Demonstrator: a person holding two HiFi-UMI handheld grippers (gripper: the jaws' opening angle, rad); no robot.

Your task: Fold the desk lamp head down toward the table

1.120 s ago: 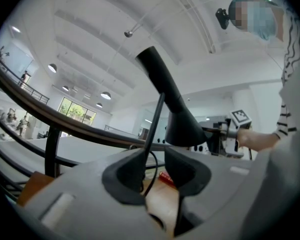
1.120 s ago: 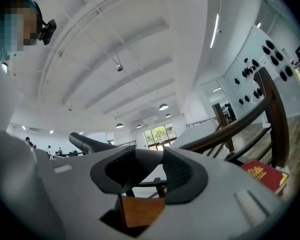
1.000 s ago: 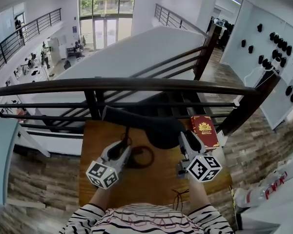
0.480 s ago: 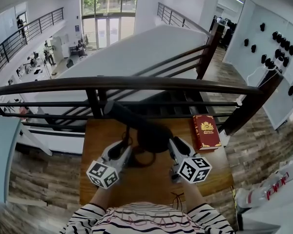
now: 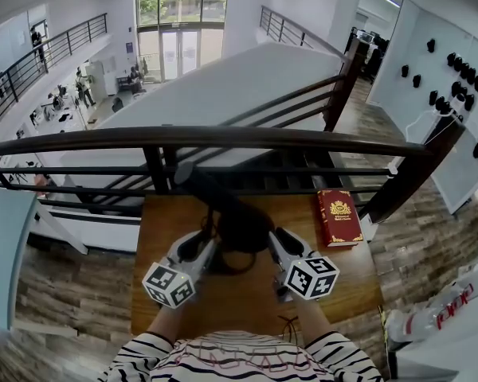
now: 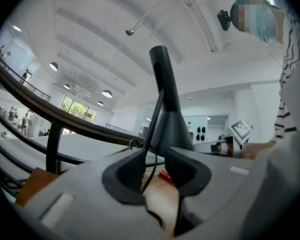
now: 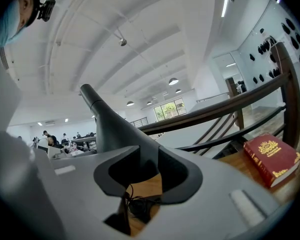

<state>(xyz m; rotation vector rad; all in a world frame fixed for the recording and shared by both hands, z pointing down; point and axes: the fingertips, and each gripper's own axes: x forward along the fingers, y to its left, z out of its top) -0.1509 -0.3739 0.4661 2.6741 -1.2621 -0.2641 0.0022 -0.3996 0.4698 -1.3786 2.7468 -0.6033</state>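
The black desk lamp stands on the wooden table (image 5: pixel 223 305). Its cone-shaped head (image 5: pixel 243 228) is tipped low, and its slim arm (image 5: pixel 197 183) reaches up to the back left. My right gripper (image 5: pixel 272 237) is at the head's right side. In the right gripper view the lamp head (image 7: pixel 112 129) fills the gap of the right gripper (image 7: pixel 147 156), whose jaws are closing on it. My left gripper (image 5: pixel 201 241) holds the lamp low on its left side. In the left gripper view the lamp (image 6: pixel 167 109) rises from the tips of the left gripper (image 6: pixel 155 151), with its cord (image 6: pixel 149 166) between the pads.
A red book (image 5: pixel 338 216) lies at the table's back right, and the right gripper view has this book (image 7: pixel 270 159) too. A dark railing (image 5: pixel 223 140) runs just behind the table, with an open drop beyond. The lamp's cord (image 5: pixel 227 267) loops on the wood between the grippers.
My right gripper has come down and to the left with the lamp head, which now sits lower and nearer the left gripper. The left gripper has kept still.
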